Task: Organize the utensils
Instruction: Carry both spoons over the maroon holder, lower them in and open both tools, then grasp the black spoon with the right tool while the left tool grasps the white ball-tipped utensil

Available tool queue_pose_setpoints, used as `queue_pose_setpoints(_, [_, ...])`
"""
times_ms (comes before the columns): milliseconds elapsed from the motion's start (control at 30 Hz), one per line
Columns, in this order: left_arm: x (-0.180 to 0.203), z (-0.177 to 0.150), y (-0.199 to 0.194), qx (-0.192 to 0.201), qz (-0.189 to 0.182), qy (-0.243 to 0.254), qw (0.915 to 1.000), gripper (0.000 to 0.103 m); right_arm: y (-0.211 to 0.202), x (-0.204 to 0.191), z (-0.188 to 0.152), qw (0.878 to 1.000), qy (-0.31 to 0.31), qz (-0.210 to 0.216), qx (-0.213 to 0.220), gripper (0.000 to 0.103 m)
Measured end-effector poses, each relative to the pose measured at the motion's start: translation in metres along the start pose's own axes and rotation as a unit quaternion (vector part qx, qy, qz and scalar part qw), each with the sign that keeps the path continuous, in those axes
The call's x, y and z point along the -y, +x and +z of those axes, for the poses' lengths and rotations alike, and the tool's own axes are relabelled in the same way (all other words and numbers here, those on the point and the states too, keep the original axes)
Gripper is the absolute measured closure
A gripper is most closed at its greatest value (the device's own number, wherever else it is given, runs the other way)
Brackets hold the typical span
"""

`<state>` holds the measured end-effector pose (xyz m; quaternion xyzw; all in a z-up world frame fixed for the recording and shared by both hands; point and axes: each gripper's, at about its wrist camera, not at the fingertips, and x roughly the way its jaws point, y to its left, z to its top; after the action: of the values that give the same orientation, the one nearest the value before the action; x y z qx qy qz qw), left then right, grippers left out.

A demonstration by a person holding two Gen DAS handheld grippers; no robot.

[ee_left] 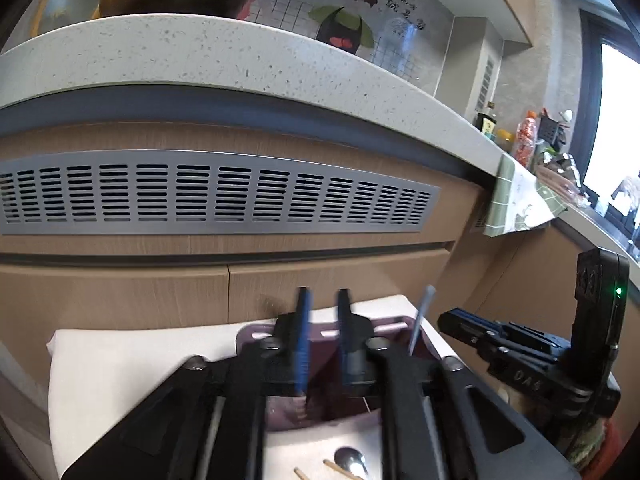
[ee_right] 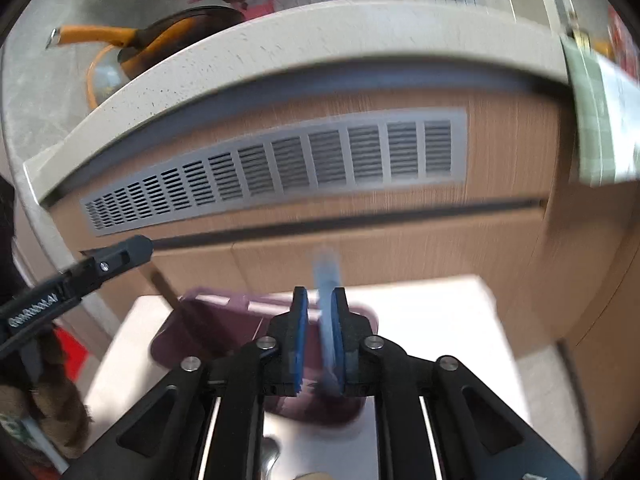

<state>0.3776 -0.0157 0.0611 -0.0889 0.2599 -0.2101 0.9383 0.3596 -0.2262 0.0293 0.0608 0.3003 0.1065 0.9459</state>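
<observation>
A purple utensil holder (ee_left: 288, 420) stands on a white table (ee_left: 120, 360); it also shows in the right wrist view (ee_right: 224, 328). My left gripper (ee_left: 324, 344) hovers over the holder, its blue-padded jaws apart and empty. A light blue utensil handle (ee_left: 420, 316) sticks up from the holder's right side. My right gripper (ee_right: 320, 340) is over the holder with that blurred light blue utensil (ee_right: 327, 304) between its jaws, against the right pad. A metal spoon (ee_left: 351, 460) and wooden chopsticks (ee_left: 336, 468) lie on the table below.
A wooden cabinet front with a grey vent grille (ee_left: 216, 196) stands right behind the table under a speckled counter (ee_left: 224, 52). An orange-handled pan (ee_right: 160, 40) sits on the counter. A green cloth (ee_left: 516, 200) hangs off the counter edge at right.
</observation>
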Motion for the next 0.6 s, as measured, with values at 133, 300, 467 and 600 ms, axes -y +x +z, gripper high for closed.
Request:
queue_pose_setpoints(133, [0.003,-0.004,-0.031,0.025,-0.01,-0.005,0.9996,0.064,-0.036,0.007,-0.017,1.0,-0.002,-0.008,0.022,0.082])
queue_pose_setpoints(300, [0.003,-0.017,-0.072,0.037,0.004,-0.014,0.9992,0.047,-0.066,-0.003,-0.042,1.0,-0.028,-0.003,0.006,0.082])
queue_pose_setpoints(467, [-0.009,-0.066,-0.1,0.004,0.09,-0.03,0.9955,0.045,-0.078,-0.023,-0.089,0.997,-0.062,0.021,-0.046,0.082])
queue_pose_setpoints(600, [-0.029,-0.113,-0.111,-0.04,0.125,-0.061,0.9894,0.045,-0.072,-0.043,-0.134,0.99,-0.087,0.051,-0.102,0.082])
